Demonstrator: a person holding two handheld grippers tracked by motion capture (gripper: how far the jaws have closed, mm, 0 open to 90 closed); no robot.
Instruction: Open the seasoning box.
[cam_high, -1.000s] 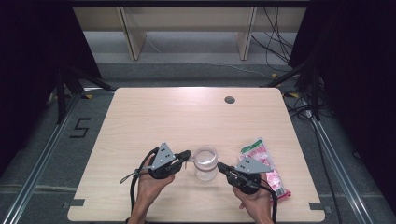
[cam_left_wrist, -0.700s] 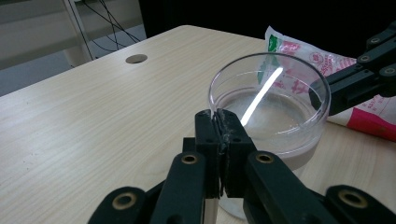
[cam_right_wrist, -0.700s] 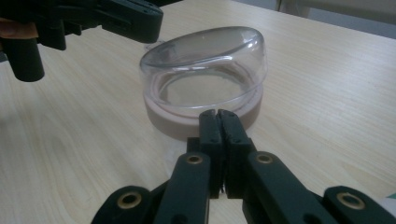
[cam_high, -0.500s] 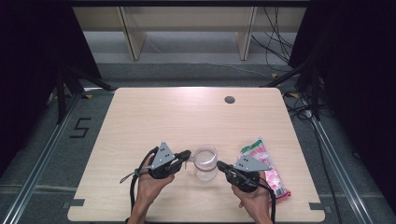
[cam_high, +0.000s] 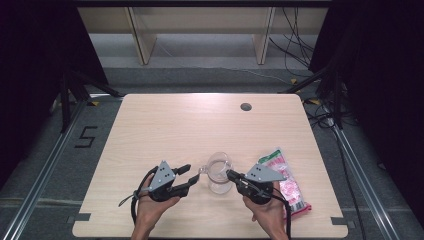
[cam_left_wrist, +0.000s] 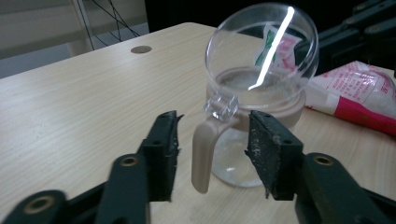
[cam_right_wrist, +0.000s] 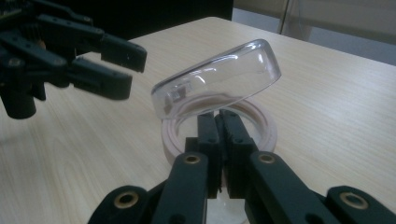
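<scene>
A clear jar (cam_high: 220, 175) with a beige collar (cam_right_wrist: 264, 128) and a beige handle (cam_left_wrist: 203, 149) stands near the table's front edge. Its domed clear lid (cam_right_wrist: 219, 74) is tipped up on a hinge above the handle. My left gripper (cam_high: 192, 176) is open, and in the left gripper view (cam_left_wrist: 213, 126) its jaws stand on either side of the handle without touching it. My right gripper (cam_high: 231, 174) is shut, with its tips (cam_right_wrist: 219, 114) at the collar's near rim, under the raised lid. The left gripper (cam_right_wrist: 123, 65) shows beyond the jar.
A pink and white bag (cam_high: 286, 187) lies flat just right of the jar, partly under my right hand, and shows behind the jar (cam_left_wrist: 355, 93). A small dark hole (cam_high: 245, 106) sits in the tabletop at the far side. Bare wood stretches to the left and behind.
My right gripper has crept slightly left, up to the jar's rim, and the lid now looks tipped up. The left gripper and the jar have barely moved.
</scene>
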